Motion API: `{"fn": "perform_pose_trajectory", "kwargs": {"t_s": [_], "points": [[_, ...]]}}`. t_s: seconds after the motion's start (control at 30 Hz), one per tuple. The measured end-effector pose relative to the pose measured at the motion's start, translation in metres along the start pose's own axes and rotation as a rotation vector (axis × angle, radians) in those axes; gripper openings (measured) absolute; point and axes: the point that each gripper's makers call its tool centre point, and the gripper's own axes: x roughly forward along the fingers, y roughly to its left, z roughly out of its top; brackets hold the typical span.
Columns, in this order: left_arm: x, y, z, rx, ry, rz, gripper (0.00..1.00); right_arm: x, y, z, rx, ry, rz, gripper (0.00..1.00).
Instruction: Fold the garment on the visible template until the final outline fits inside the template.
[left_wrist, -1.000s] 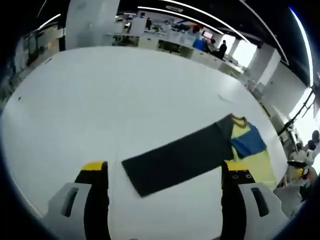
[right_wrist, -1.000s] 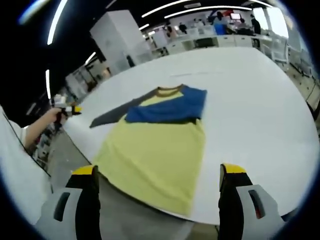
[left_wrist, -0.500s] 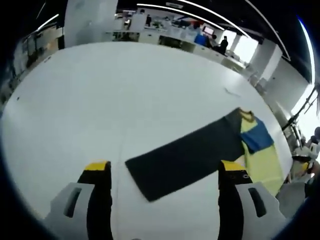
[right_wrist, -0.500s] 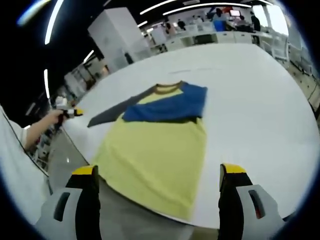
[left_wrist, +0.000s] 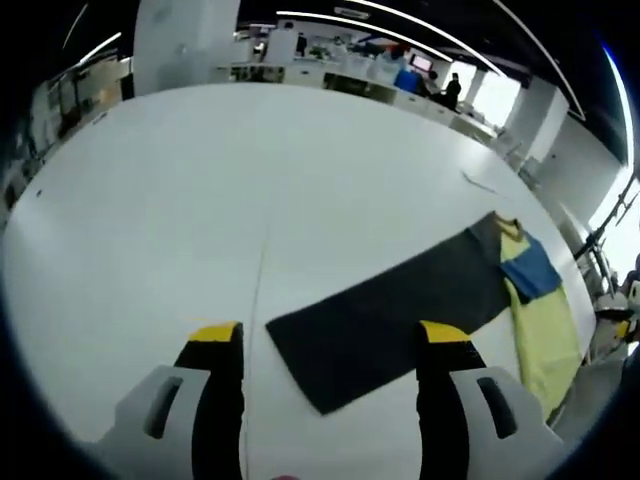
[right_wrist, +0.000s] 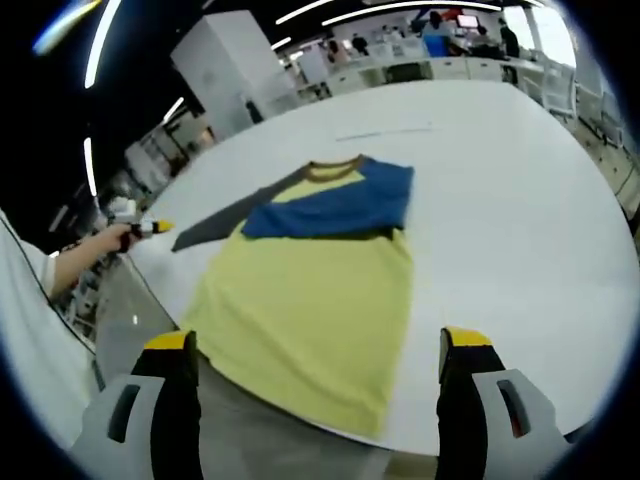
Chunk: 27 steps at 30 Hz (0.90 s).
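Your left gripper (left_wrist: 330, 345) has its jaws spread wide with nothing between them; they hang just over the cuff end of the dark grey sleeve (left_wrist: 400, 310), which lies flat and stretched out on the white table (left_wrist: 200, 200); that sleeve runs away from you to the shirt (left_wrist: 535, 320), whose yellow body and blue folded part lie near the table's far edge. Your right gripper (right_wrist: 315, 350) also has its jaws wide apart and empty; they hover by the yellow hem of the shirt (right_wrist: 310, 300), which reaches the table's (right_wrist: 500, 220) near edge; the blue sleeve (right_wrist: 340, 205) is folded across the chest just below the brown collar (right_wrist: 335, 168); the grey sleeve (right_wrist: 225, 222) points out toward your hand (right_wrist: 110, 240) holding the left gripper.
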Motion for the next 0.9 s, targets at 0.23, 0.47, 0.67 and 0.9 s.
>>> {"fn": "perform_pose_trajectory", "kwargs": {"t_s": [0.23,0.47,0.67,0.9], "points": [[0.008,0.008,-0.006,-0.008,0.001,0.012,0.61,0.002,0.000,0.000,-0.002,0.009,-0.002,1.00],[0.014,0.013,-0.008,-0.003,-0.008,0.029,0.56,0.004,0.001,0.000,0.000,0.014,-0.003,1.00],[0.019,0.017,-0.010,0.000,-0.003,0.040,0.51,0.005,0.000,0.001,0.005,0.016,-0.006,1.00],[0.025,0.021,-0.007,-0.005,-0.013,0.043,0.42,0.007,-0.001,0.001,0.006,0.018,-0.007,1.00]]}}
